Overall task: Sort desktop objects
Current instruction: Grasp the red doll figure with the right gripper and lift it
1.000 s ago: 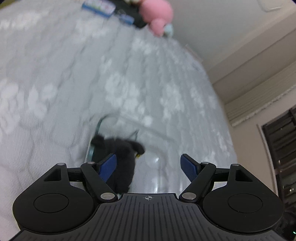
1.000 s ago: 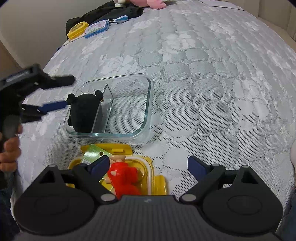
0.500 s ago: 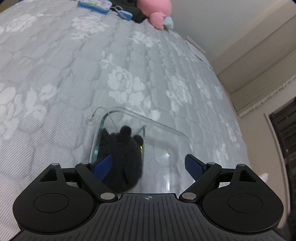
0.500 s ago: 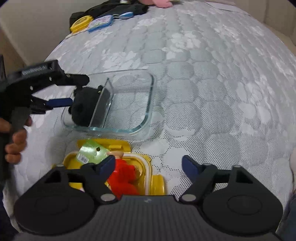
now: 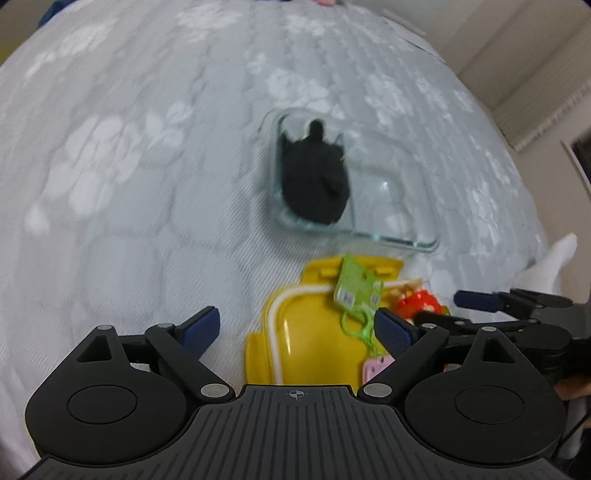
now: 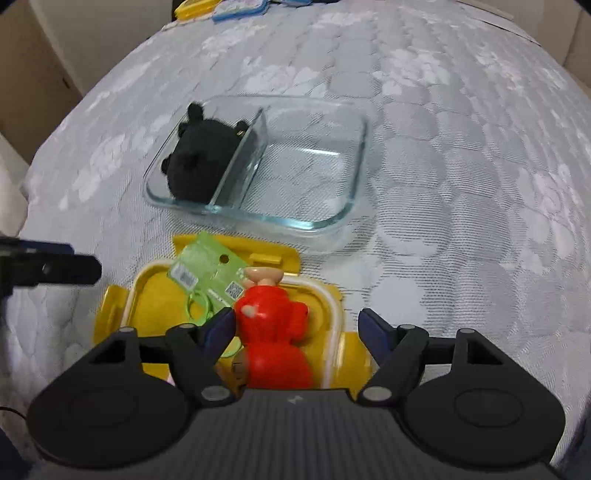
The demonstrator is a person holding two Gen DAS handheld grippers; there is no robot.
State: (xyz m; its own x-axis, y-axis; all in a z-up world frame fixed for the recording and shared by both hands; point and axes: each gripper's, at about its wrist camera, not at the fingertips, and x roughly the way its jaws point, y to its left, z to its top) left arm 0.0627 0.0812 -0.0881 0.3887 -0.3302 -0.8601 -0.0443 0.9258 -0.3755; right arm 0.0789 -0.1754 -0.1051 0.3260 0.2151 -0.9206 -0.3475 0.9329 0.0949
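Note:
A clear glass container (image 6: 364,129) with a divider sits on the grey quilted bed. A black plush (image 6: 199,162) fills its left compartment, also seen from the left wrist (image 5: 314,181). In front lies a yellow lid (image 6: 159,295) carrying a green tag keychain (image 6: 207,266) and a red figure (image 6: 273,332). My right gripper (image 6: 297,325) is open around the red figure, with its left pad beside the figure and its right pad apart. My left gripper (image 5: 295,326) hovers over the yellow lid (image 5: 314,350), jaws opening, gripping nothing.
The container's right compartment holds nothing. A pink charm (image 5: 376,369) lies at the keychain's end. Yellow and blue items (image 6: 221,9) sit at the bed's far edge. A white sock (image 5: 554,258) shows at the right edge of the bed.
My left gripper drew back from the glass container, leaving the black plush in the left compartment, and its jaws widened. My right gripper sank over the red figure and narrowed.

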